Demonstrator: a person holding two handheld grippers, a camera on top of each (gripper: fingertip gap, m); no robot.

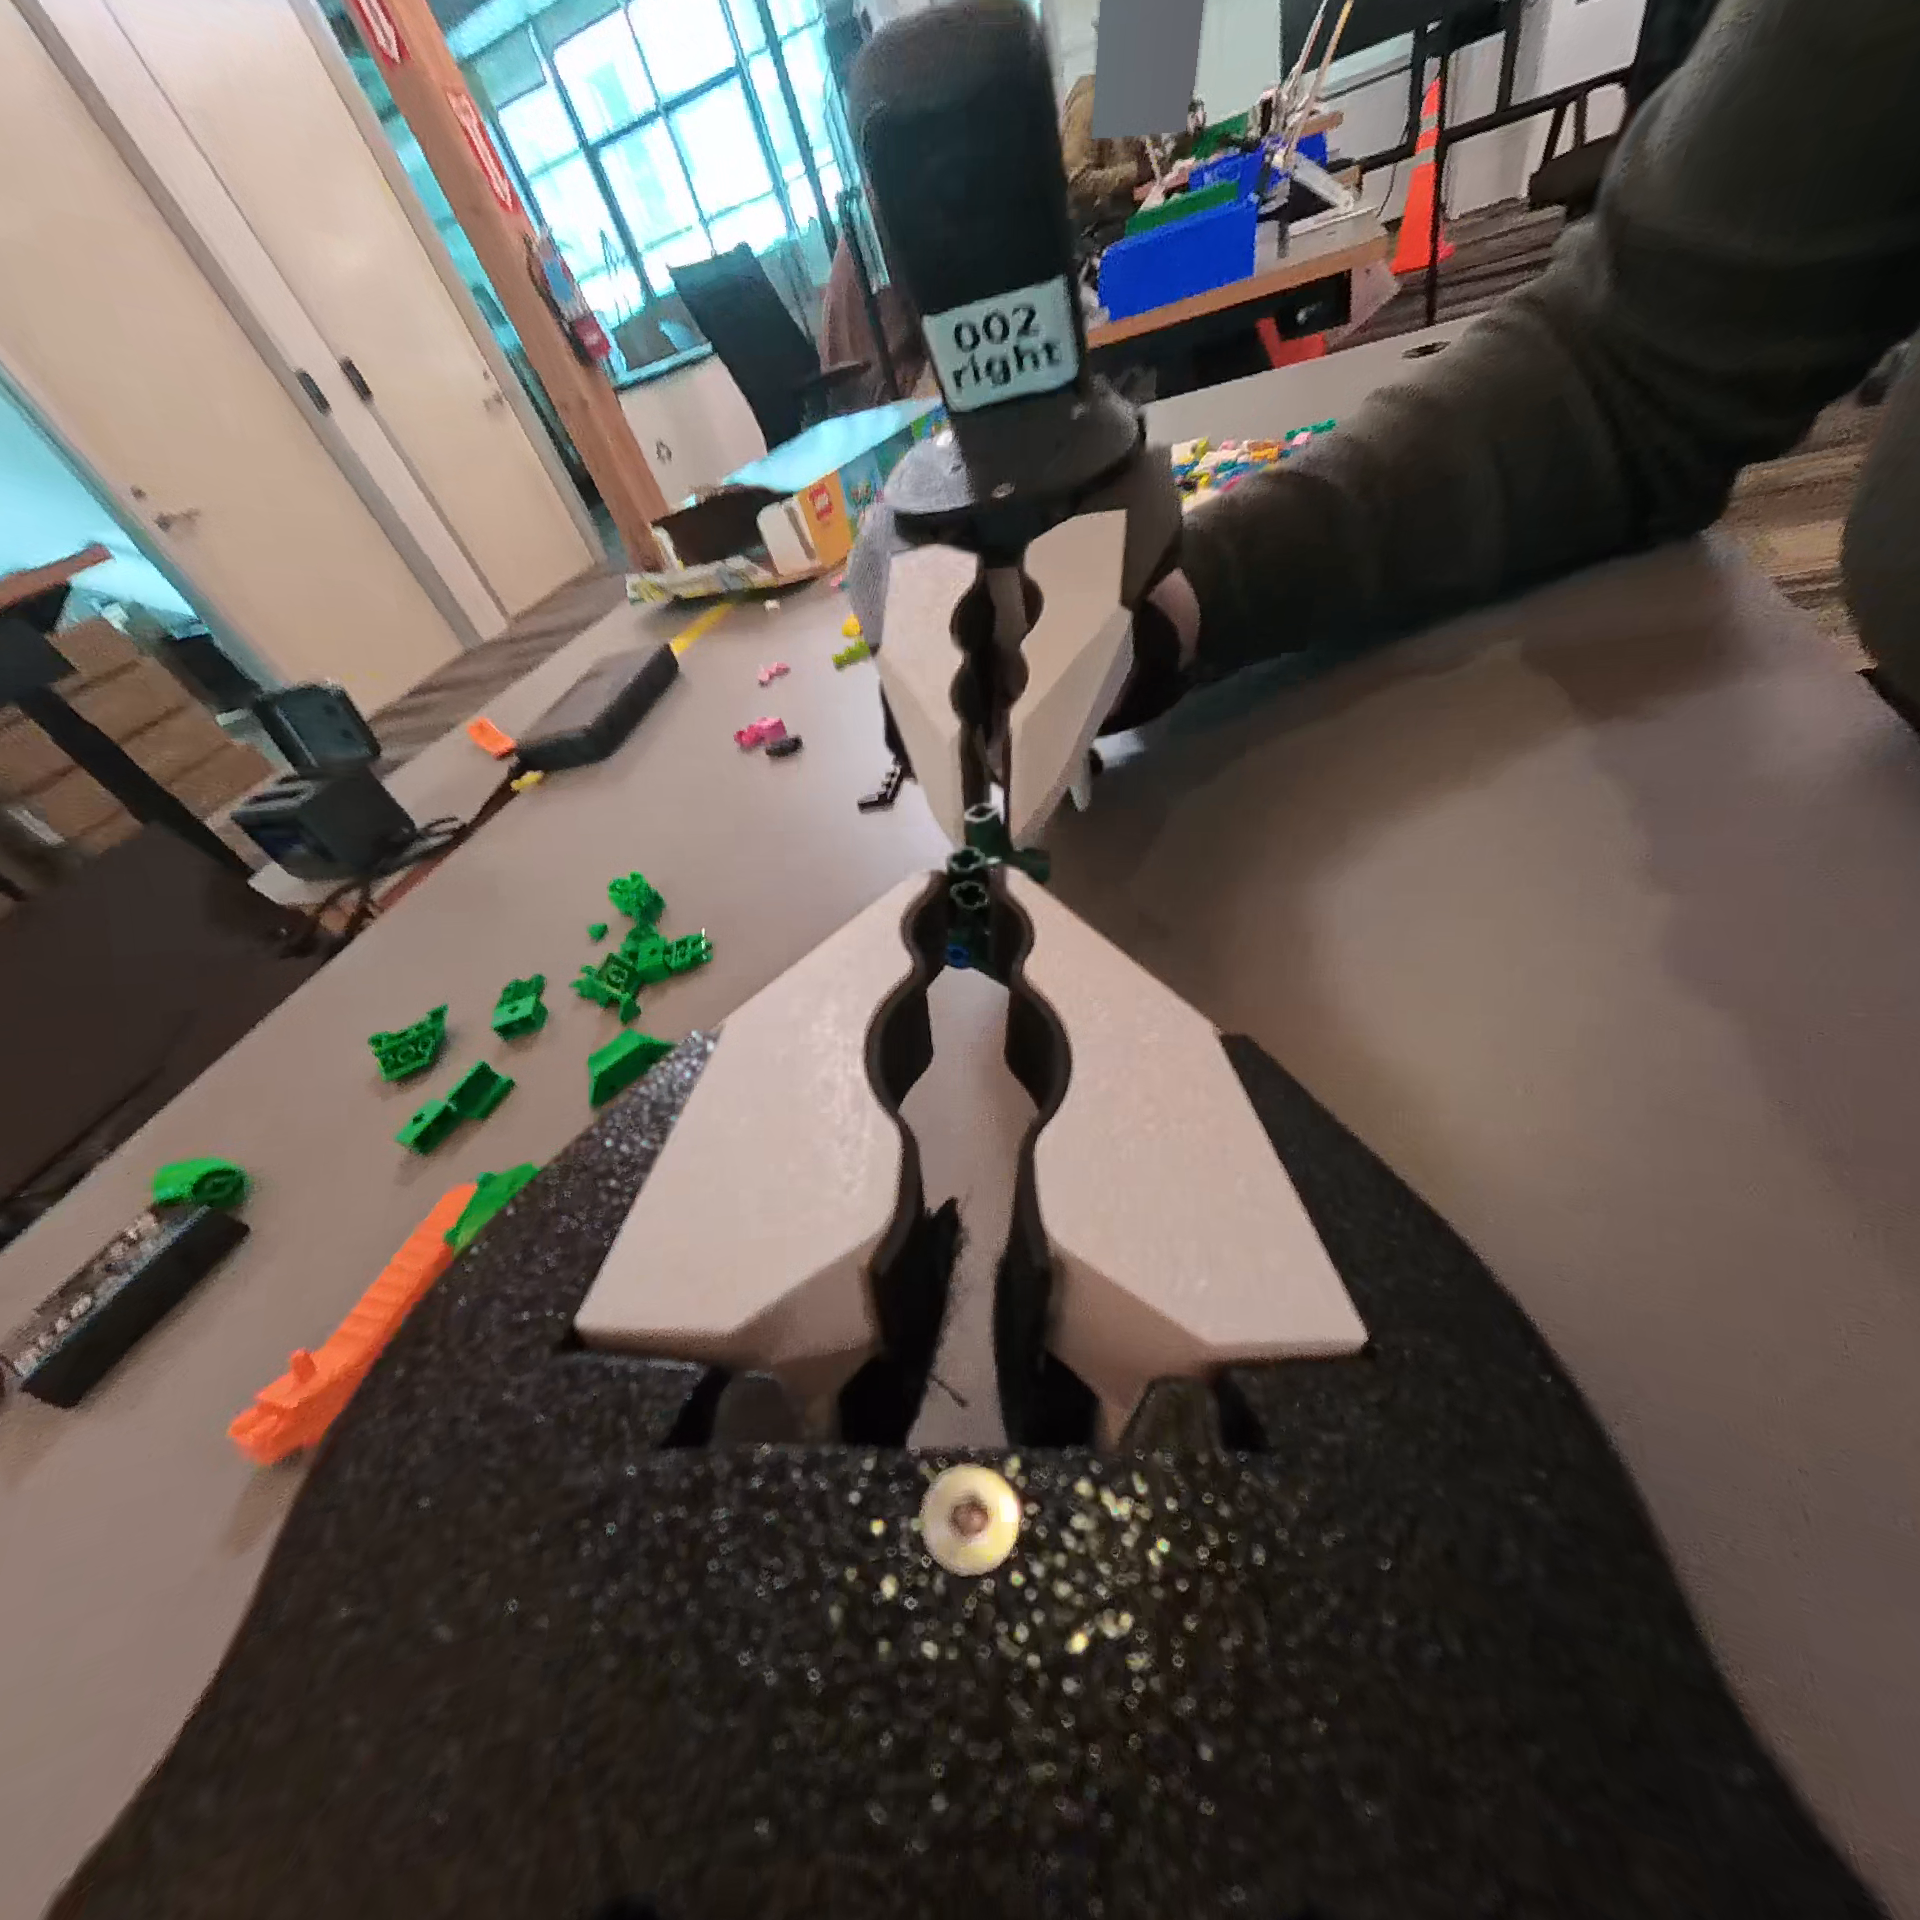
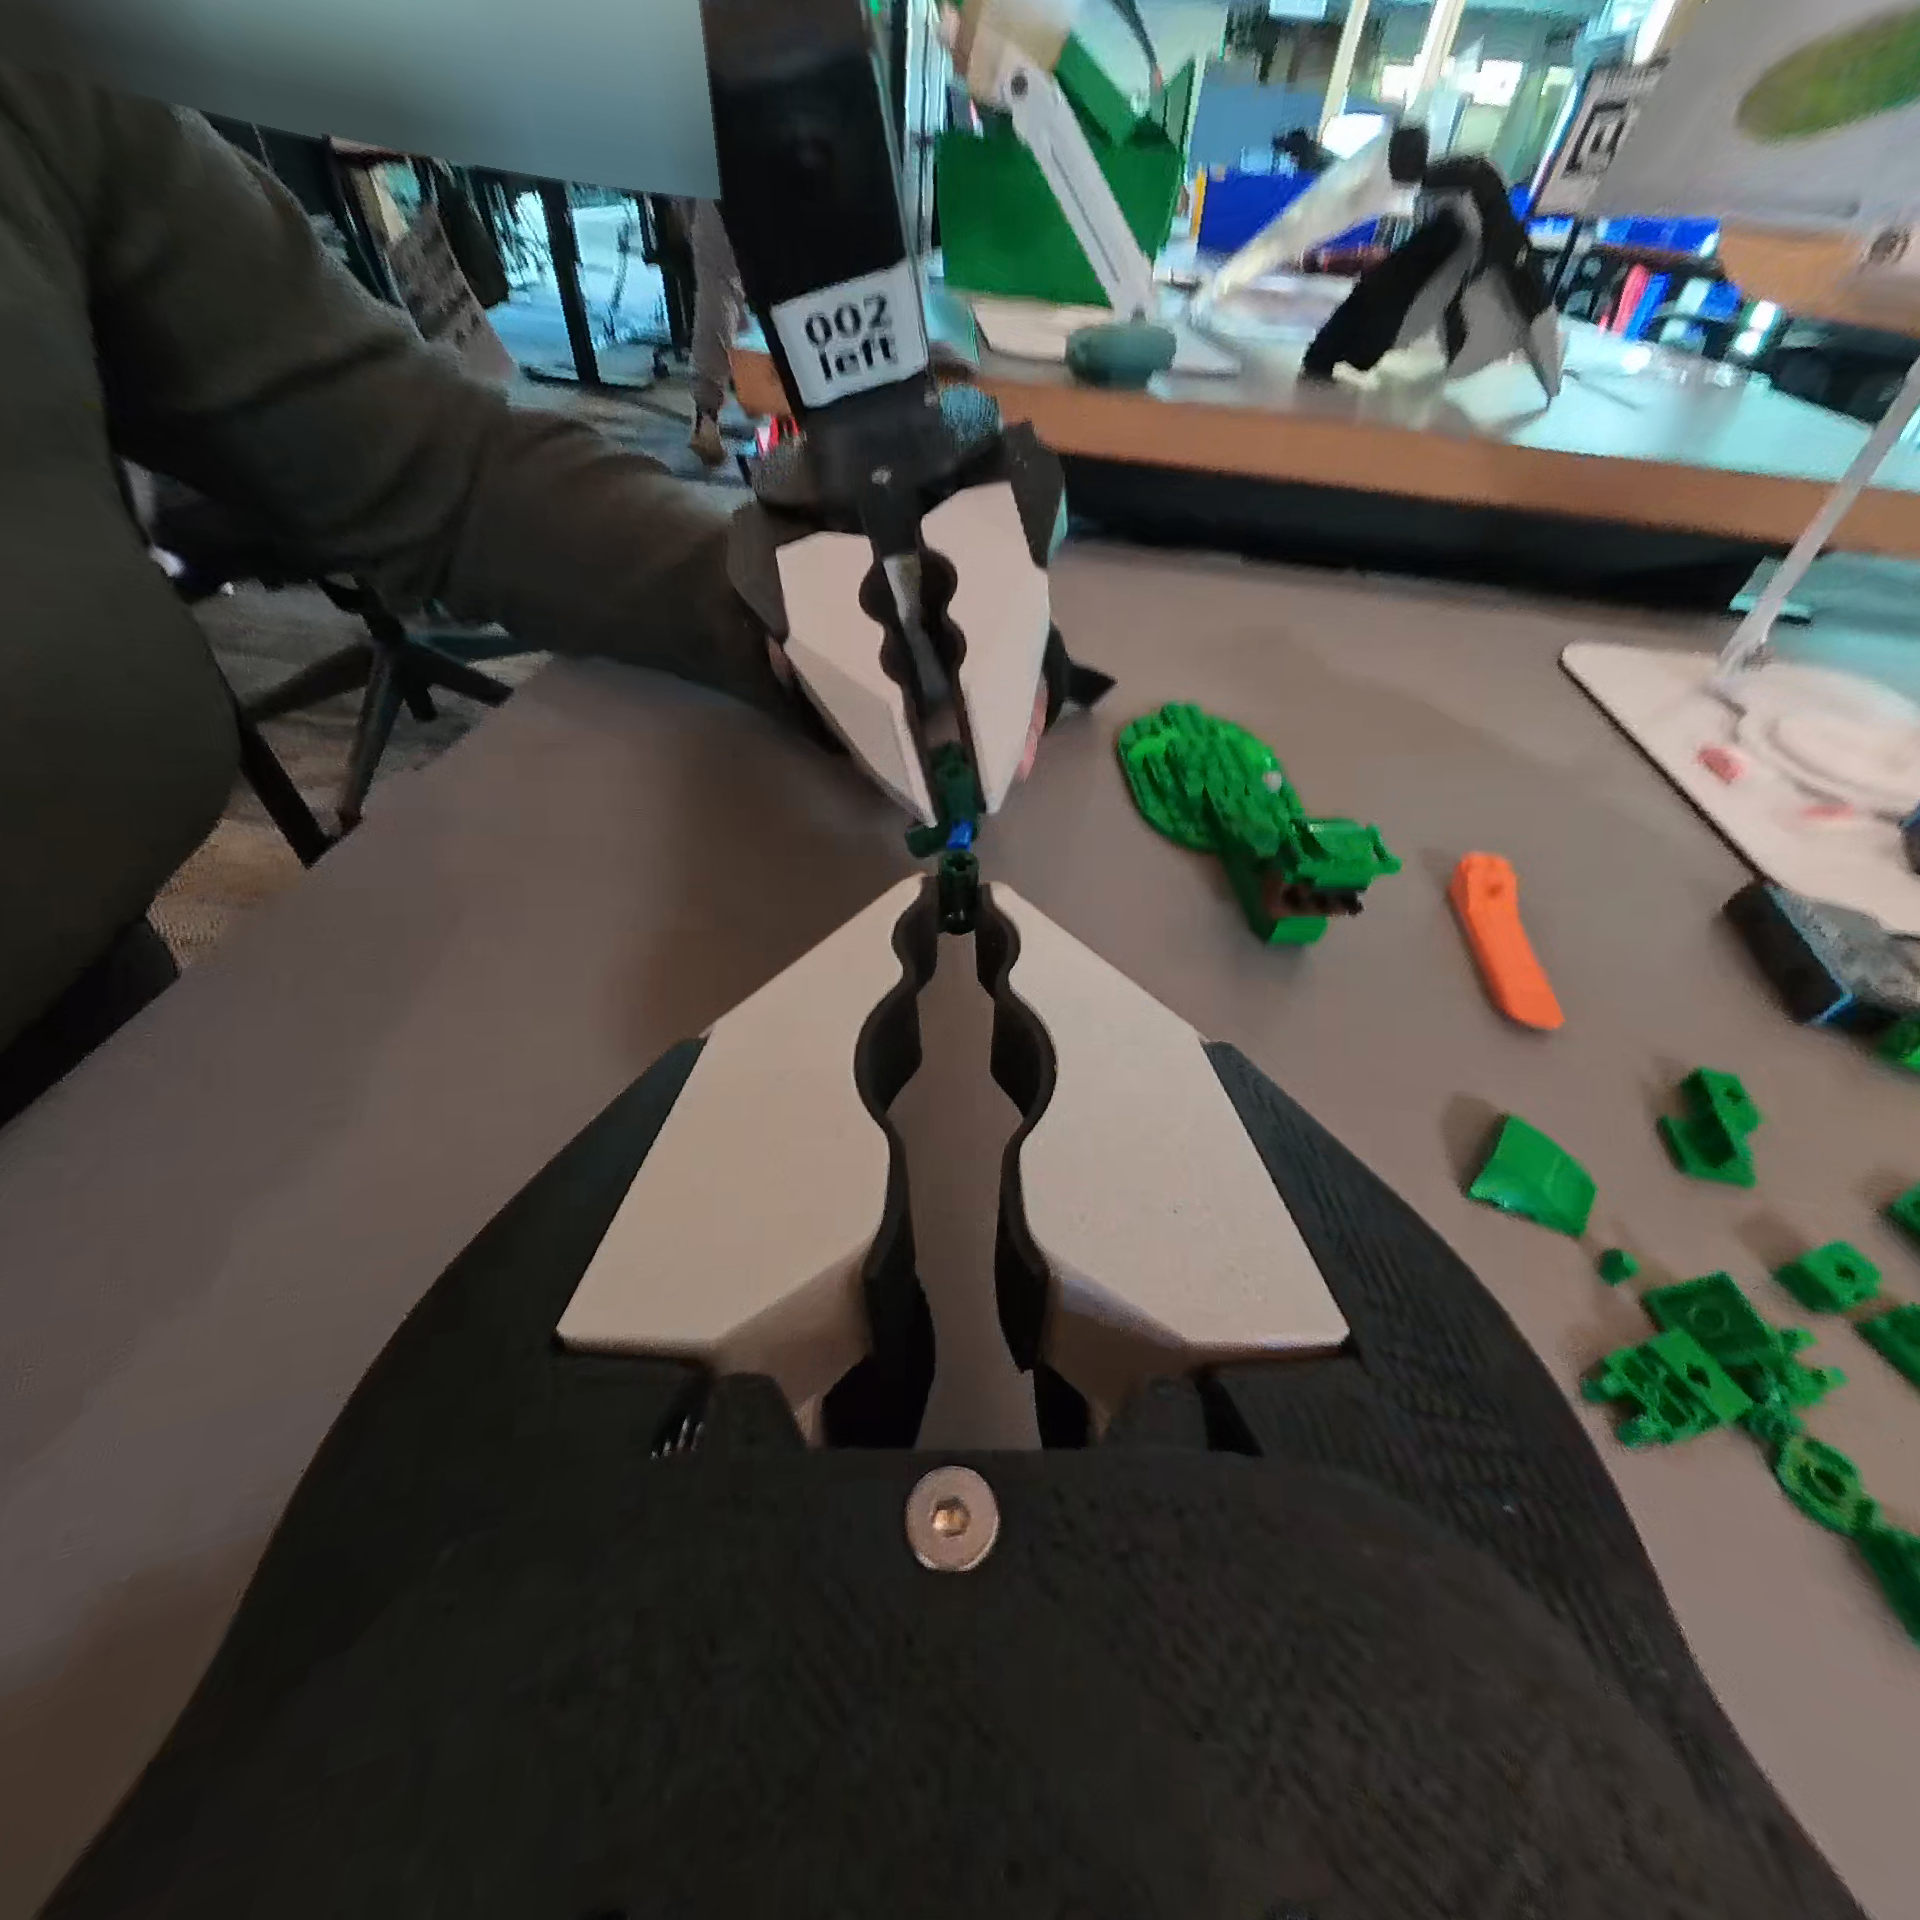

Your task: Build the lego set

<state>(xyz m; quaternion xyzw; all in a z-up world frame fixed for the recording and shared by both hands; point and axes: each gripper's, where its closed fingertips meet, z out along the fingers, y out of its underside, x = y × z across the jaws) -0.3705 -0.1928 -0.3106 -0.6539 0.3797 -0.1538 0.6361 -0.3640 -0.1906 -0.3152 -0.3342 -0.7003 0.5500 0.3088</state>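
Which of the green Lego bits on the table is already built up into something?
The big green model beside the orange tool: many bricks joined into one studded lump with a snout. The other green pieces lie loose and separate, nearer the right gripper.

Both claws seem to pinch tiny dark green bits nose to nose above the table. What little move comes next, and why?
Probably a short push of the right gripper straight toward the left gripper. Each is shut on a small dark green piece: the left's connector with a blue pin, the right's peg. Their ends look nearly lined up and almost touching, so pressing them together seems to be what remains.
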